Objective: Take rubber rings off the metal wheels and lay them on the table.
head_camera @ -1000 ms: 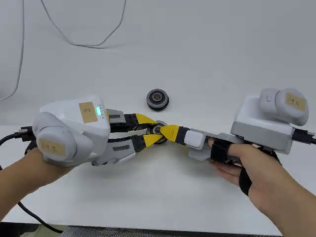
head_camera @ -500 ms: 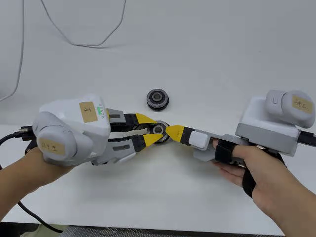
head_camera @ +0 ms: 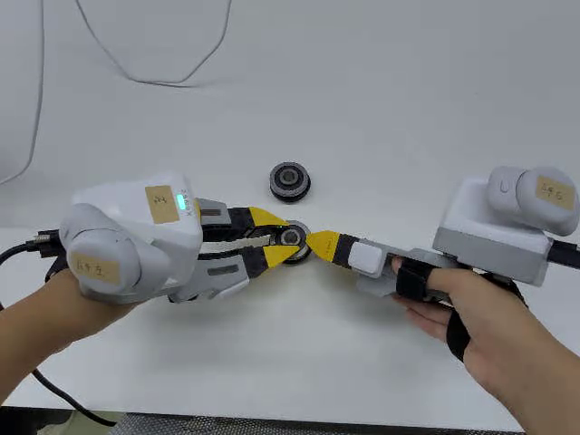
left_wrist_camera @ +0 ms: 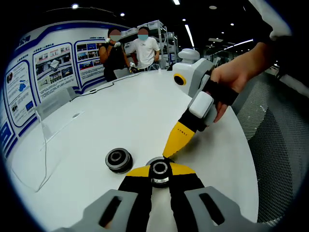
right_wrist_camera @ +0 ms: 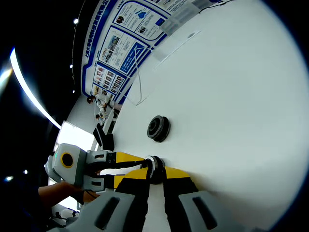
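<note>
A small metal wheel (head_camera: 292, 237) with a dark rubber ring is held just above the white table (head_camera: 381, 109). My left gripper (head_camera: 279, 237) is shut on that wheel, one yellow tip on each side (left_wrist_camera: 160, 172). From the right, my right gripper (head_camera: 317, 243) points at it, its yellow tips pressed together on the ring at the wheel's near edge (right_wrist_camera: 153, 166). In the left gripper view the right gripper (left_wrist_camera: 176, 140) comes down onto the wheel's rim. A second wheel (head_camera: 289, 180) with its black ring lies on the table just behind (left_wrist_camera: 119, 160) (right_wrist_camera: 158, 128).
A thin grey cable (head_camera: 149, 80) loops across the far left of the table. A black cable (head_camera: 23, 249) trails from my left gripper. The table's front edge (head_camera: 272, 421) is close below my hands. People stand beyond the far end of the table (left_wrist_camera: 130, 48).
My right gripper has drawn back a little to the right, its tips still at the wheel's edge. The left gripper and the second wheel have stayed put.
</note>
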### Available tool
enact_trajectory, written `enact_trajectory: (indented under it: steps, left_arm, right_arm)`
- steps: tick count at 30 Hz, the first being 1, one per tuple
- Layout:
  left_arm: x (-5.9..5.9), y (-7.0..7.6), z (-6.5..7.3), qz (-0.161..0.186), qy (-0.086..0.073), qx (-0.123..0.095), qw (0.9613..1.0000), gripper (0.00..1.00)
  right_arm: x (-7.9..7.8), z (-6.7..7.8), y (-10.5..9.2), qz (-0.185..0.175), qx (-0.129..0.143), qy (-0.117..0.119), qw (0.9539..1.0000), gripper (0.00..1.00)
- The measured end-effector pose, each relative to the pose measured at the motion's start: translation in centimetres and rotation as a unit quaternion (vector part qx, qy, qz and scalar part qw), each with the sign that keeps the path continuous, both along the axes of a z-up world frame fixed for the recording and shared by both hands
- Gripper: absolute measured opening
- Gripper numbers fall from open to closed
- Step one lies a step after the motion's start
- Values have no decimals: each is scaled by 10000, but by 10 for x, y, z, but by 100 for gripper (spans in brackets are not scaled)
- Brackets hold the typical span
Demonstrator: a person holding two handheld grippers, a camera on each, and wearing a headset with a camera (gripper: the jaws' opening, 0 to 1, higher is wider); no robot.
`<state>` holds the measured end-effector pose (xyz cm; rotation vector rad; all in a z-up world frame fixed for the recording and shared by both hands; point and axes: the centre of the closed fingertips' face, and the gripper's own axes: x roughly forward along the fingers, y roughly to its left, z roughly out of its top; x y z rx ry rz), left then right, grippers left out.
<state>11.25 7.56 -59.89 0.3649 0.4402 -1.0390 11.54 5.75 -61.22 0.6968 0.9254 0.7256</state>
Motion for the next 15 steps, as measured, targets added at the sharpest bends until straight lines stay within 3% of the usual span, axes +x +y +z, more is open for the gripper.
enact_trajectory:
  steps: [15]
  left_arm:
    - [0,0,-1,0,3,3,10000,13]
  right_arm:
    - [-3,1,6,59,98,79,9999,13]
